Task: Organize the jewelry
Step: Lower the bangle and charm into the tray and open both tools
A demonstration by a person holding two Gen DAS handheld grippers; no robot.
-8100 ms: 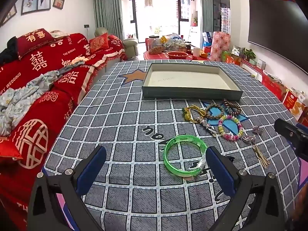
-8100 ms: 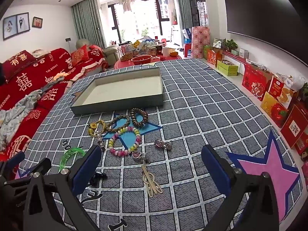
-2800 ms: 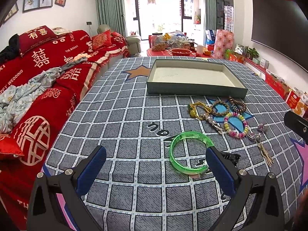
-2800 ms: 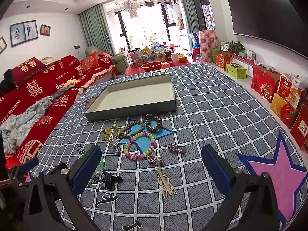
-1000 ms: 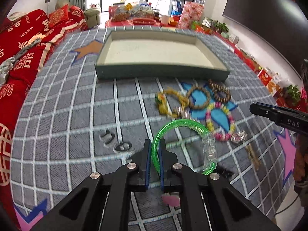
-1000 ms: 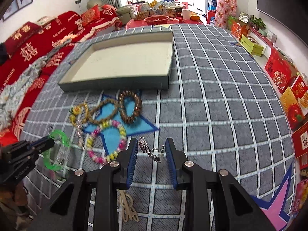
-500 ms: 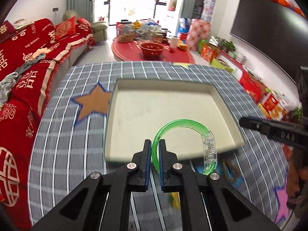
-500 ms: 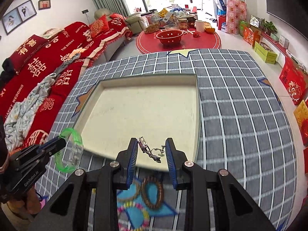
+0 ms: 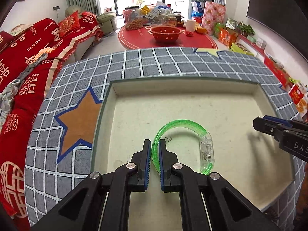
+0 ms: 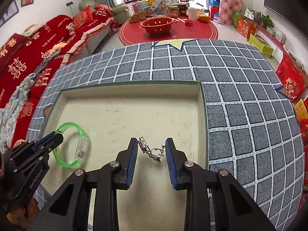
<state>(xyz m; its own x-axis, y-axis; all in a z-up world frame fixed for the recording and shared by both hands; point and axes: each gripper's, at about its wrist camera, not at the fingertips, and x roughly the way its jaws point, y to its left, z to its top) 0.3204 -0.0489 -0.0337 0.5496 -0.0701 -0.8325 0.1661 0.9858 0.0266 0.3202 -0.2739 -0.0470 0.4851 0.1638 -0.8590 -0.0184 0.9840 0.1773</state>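
left wrist view — fingers (image 9: 153,150) clamp green bangle (image 9: 182,124) over tray (image 9: 192,80); right fingers (image 10: 152,150) pinch silver earring (image 10: 149,150).

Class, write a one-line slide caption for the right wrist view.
Right tool carries a silver earring above the shallow tray; left tool grips a green bangle.

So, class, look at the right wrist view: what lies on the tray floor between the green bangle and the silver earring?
Nothing: between the green bangle and the silver earring, only bare cream floor of the tray shows in the right wrist view.
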